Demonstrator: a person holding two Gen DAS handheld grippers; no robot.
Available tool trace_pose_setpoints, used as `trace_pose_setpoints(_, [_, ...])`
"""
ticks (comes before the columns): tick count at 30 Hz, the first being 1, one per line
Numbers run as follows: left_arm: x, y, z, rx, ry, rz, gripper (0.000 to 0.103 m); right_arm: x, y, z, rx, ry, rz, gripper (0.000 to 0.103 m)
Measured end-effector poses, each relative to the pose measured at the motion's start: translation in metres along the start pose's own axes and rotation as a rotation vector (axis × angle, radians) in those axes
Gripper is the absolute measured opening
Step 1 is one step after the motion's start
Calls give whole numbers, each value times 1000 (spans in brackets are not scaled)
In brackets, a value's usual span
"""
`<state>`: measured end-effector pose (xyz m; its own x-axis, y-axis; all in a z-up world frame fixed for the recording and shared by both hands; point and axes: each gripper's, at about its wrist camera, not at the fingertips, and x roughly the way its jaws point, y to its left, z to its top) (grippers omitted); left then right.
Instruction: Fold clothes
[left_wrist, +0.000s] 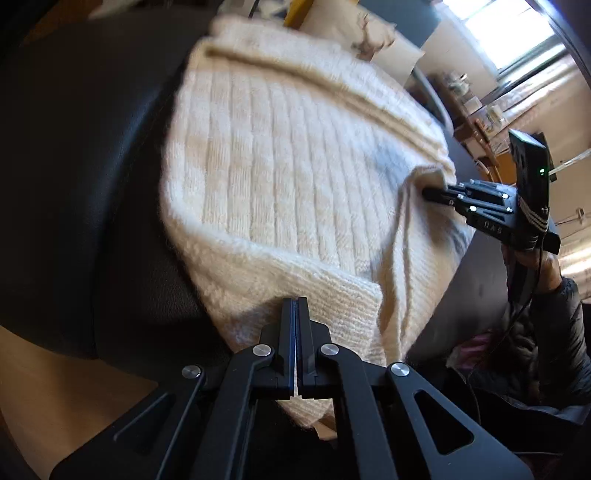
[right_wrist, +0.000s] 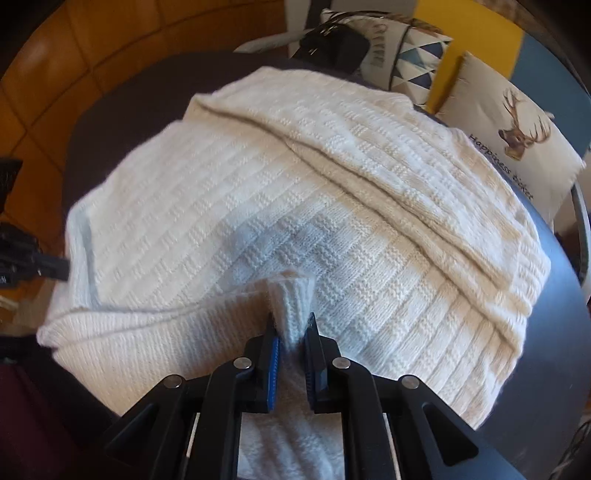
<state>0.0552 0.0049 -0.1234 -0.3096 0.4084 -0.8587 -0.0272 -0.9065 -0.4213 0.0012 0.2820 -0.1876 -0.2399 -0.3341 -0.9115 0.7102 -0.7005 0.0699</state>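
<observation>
cream knitted sweater (left_wrist: 288, 177) lies spread over a dark round worktop (left_wrist: 92, 184), covering most of its middle and reaching the near edge. a long fold ridge runs across its far part. knit shows ribbed and block patterns.

left tool (left_wrist: 296, 306) sits at the near hem of the sweater, fingers pressed together with no gap; the ribbed hem edge lies right at the tips, but whether any cloth is pinched between them cannot be told from the left view. in the right view the same tool (right_wrist: 61, 267) shows at the far left, its tip touching the sweater's left edge.

right tool (right_wrist: 291, 328) is clamped on a bunched-up peak of the sweater's near edge; knit stands up in a small tent between the blue-lined fingers (right_wrist: 273, 354). in the left view this tool (left_wrist: 430, 194) reaches in from the right, its tip buried in a raised fold at the right edge, a hand (left_wrist: 535, 258) in a dark sleeve holding it.

beyond the worktop on the far side lie printed cushions, one with a deer head (right_wrist: 517, 136). orange-brown floor (right_wrist: 55, 74) shows to the left.
</observation>
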Motion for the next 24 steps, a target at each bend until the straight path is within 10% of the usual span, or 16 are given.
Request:
trace_pose_setpoints(6, [-29,-20,-8,250,-138,18,2,-25,-4,-14,72,-65,50,10])
trace_pose_setpoints(8, [-31,-26,-12,400,-152,71,37,-27,-8,-17,78,-52,48,10])
trace_pose_setpoints(11, [-34,-35,-17,624,-170,151,55,-23,-11,-22,90,-21,47,10])
trace_pose_setpoints(20, [-16,-41,-14,1124,56,245,61,-11,-13,-27,147,3,87,10])
trace_pose_setpoints(24, [-4,-43,-3,1250,235,176,60,-9,-16,-26,155,18,102,10])
